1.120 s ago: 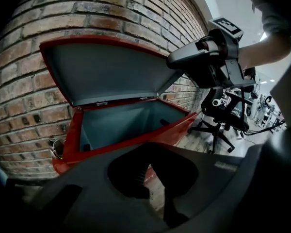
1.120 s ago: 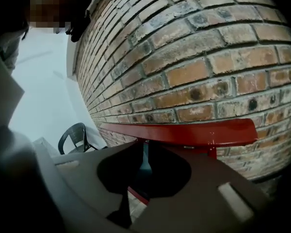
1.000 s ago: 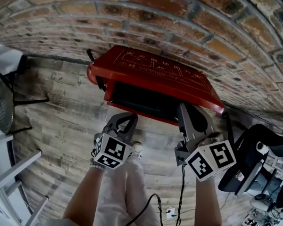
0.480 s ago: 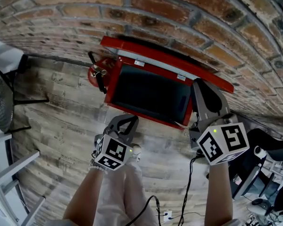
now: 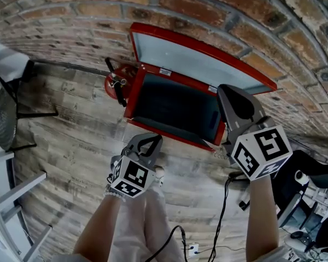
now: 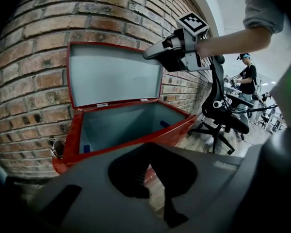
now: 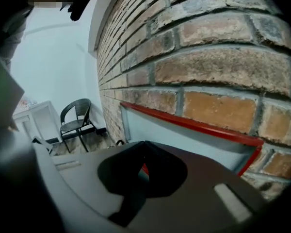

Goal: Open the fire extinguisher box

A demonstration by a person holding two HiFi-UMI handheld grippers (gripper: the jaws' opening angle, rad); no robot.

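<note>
Red metal fire extinguisher box [image 5: 132,98]: sitting on the pale wooden floor [image 5: 71,141] against the brick wall [image 5: 208,10]; its grey-lined lid [image 5: 197,59] standing raised
Left gripper [image 5: 146,138]: hovering before the box; jaws pressing together, empty
Right gripper [image 5: 226,90]: hanging beside the lid; jaws pressing together, empty

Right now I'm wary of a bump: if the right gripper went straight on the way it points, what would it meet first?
Most likely the pale inner face of the raised lid, close ahead of the right gripper; the brick wall stands behind it. Depth is unclear.
</note>
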